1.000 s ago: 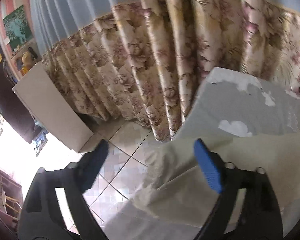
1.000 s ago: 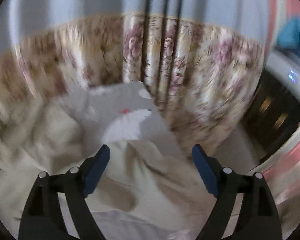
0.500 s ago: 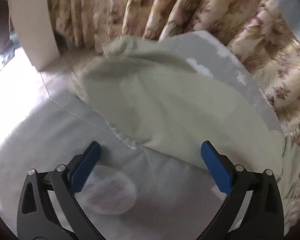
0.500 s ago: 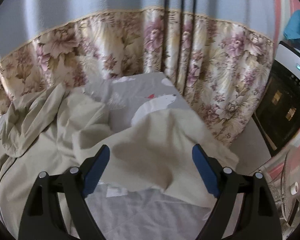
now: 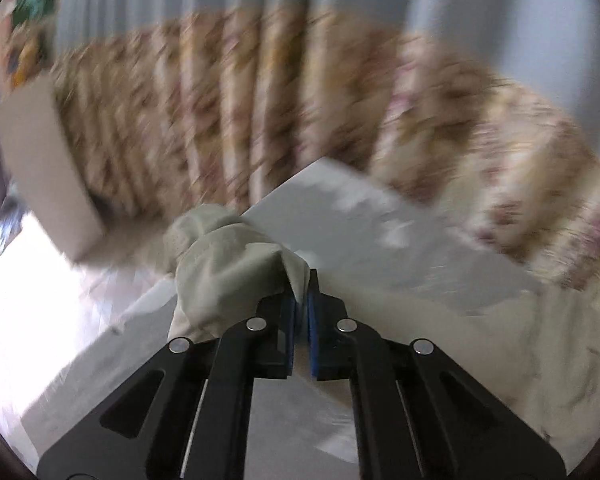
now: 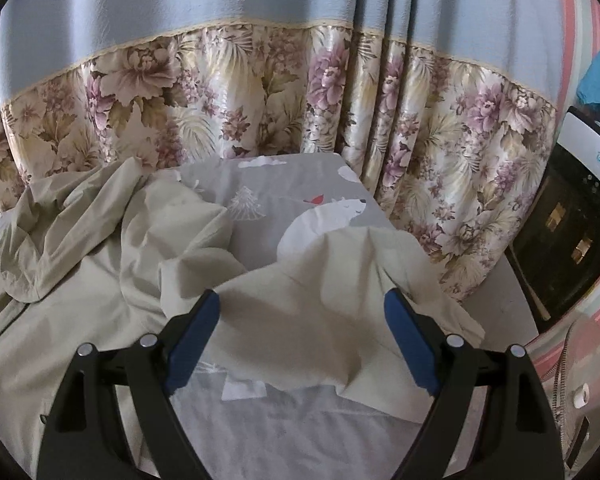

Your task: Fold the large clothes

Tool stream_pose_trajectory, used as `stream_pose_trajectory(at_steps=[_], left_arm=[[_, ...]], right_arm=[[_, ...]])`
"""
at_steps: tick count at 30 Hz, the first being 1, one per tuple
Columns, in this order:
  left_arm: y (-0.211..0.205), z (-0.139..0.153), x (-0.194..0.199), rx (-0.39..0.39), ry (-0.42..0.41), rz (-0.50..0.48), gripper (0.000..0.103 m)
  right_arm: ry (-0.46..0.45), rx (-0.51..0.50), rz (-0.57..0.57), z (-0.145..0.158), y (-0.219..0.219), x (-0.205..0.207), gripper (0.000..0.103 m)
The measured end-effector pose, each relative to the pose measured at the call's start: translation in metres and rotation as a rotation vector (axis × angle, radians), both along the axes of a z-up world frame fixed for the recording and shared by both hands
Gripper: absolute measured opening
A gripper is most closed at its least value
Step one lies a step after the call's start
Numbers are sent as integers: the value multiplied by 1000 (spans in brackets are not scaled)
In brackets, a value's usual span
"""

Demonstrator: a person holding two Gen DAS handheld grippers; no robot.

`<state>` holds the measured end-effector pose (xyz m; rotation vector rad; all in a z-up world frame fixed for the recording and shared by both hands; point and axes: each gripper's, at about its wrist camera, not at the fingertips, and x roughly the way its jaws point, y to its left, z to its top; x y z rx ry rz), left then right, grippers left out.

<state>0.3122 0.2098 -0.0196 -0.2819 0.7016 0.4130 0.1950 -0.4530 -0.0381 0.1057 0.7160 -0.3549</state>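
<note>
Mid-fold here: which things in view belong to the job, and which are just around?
Job: beige garment; left gripper, shut on its bunched edge; open right gripper; grey polar-bear sheet.
Just around: floral curtain; fan; cardboard box.

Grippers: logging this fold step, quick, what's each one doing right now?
Left gripper: just closed, pinching the beige garment.
Right gripper: open, holding nothing, over the garment.

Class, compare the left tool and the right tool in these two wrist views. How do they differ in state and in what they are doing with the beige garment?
The left tool has just been closing and is now shut, pinching a bunched fold of the beige garment; the right tool stands wide open, holding nothing. The left tool's view is blurred; the right tool's view is sharp. The garment hangs gathered from the left tool but lies spread under the right tool. Both have blue pads and black arms.
</note>
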Motion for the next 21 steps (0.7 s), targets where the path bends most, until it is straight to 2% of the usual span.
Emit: stream_pose_trajectory(at_steps=[3,6,9,11,12,14,15,16,18,21], left_arm=[[-69,36,5,77,-57,-154,3],[-146,53,14,84,-91,-322,3],[-232,53,23,77,-85,-491,3],[-288,42,28,70,-42,-616,3],[-326,27,31,82,21,-727,4],[-376,-3,26,96,123,-857,15],[-391,-16,18,113,155,-895,36],[-398,-24,9,130,167,-917,63],[-400,-33,-8,146,162,-938,85],[-378,-33,-31,128,176,-956,90]], right_arm=[[-9,13,9,1,1,5,85],[-20,24,24,1,5,7,85],[-22,35,28,-1,7,5,85],[-23,47,25,-1,5,2,85],[-22,53,21,-1,4,0,85],[-10,58,20,-3,3,-2,85],[-2,57,20,-4,4,-3,85],[5,55,20,-5,4,-3,85],[15,55,26,-6,8,-3,85],[20,58,52,-5,20,5,85]])
